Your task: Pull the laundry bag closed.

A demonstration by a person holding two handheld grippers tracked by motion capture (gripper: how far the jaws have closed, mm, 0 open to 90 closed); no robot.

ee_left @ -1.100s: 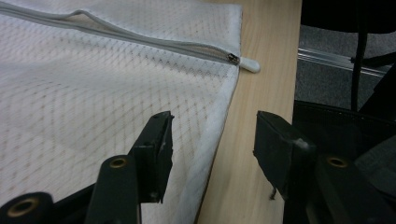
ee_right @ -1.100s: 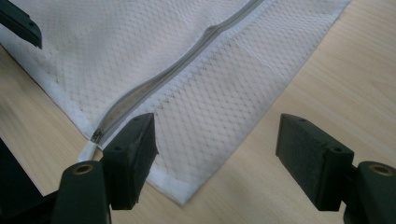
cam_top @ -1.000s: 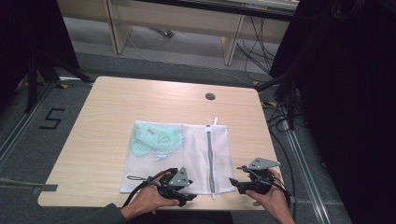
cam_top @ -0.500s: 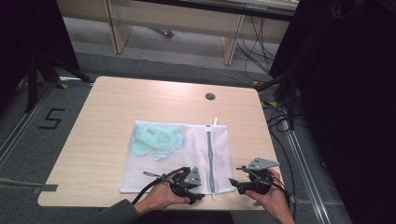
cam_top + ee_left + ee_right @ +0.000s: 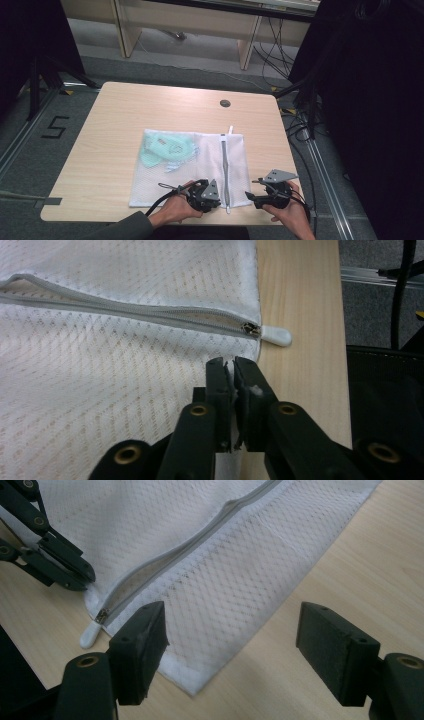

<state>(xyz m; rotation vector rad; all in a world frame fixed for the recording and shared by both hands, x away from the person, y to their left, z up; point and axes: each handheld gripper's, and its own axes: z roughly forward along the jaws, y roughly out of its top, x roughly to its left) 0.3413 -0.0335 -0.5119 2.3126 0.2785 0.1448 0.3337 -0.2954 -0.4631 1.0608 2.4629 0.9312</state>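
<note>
A white mesh laundry bag (image 5: 195, 175) lies flat on the wooden table (image 5: 115, 125), with pale green clothing (image 5: 167, 147) inside its far left part. A grey zipper (image 5: 224, 167) runs across the bag, and its white pull (image 5: 274, 335) sticks out at the near edge. My left gripper (image 5: 218, 201) has just been closing and is now shut on the bag's near hem (image 5: 229, 362), beside the zipper's end. In the right gripper view the left gripper (image 5: 82, 575) pinches that edge. My right gripper (image 5: 235, 625) hovers open over the bag's near right corner (image 5: 200, 680), nothing between its jaws.
The table's front edge runs just under both hands. A round cable hole (image 5: 225, 103) sits at the far side of the table. Cables (image 5: 300, 130) and dark drapes lie off the right edge, and a rail (image 5: 25, 135) runs along the floor on the left.
My left gripper has slid right along the bag's near edge towards the zipper end, and its jaws have gone from apart to shut. The right gripper has stayed put.
</note>
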